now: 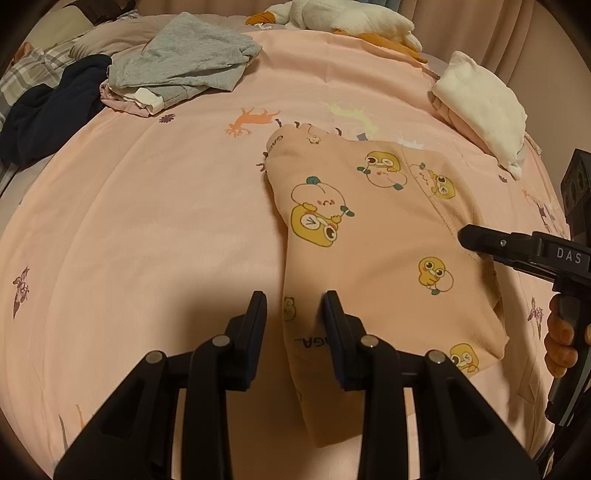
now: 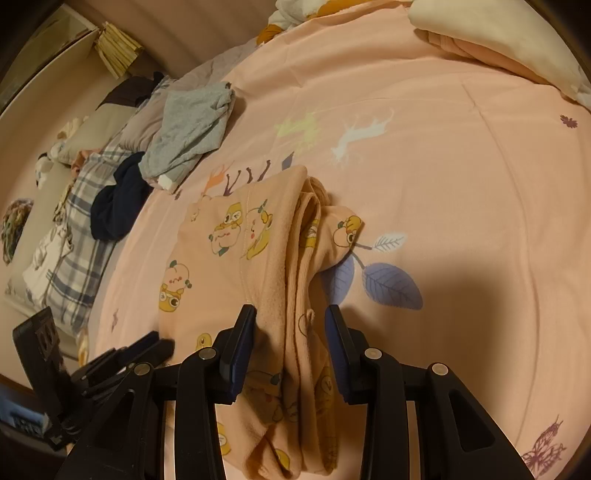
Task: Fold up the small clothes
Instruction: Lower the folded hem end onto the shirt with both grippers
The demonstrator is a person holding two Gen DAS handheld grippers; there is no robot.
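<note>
Nearest, two black hand-held grippers point down at a pink bedspread [image 1: 147, 221]. The left gripper [image 1: 294, 301] stands with its fingers parted around the left folded edge of a small peach garment [image 1: 369, 229] printed with yellow cartoon animals; the pads do not appear to press the cloth. The right gripper [image 2: 290, 314] straddles the garment's stacked right edge, its fingers also apart with the layers between them, seemingly loose.

The peach garment lies in the middle of the bed, already doubled over into a narrow, layered strip, so at least one fold looks done; a last fold across its length probably remains.

Farther off, a cream folded pile [image 1: 484, 107] sits at the right, likely finished. To the far left lies a rumpled heap: grey clothes [image 1: 184, 62] and a dark navy item [image 1: 48, 110], apparently waiting. A plush toy [image 1: 343, 18] rests at the far edge.
</note>
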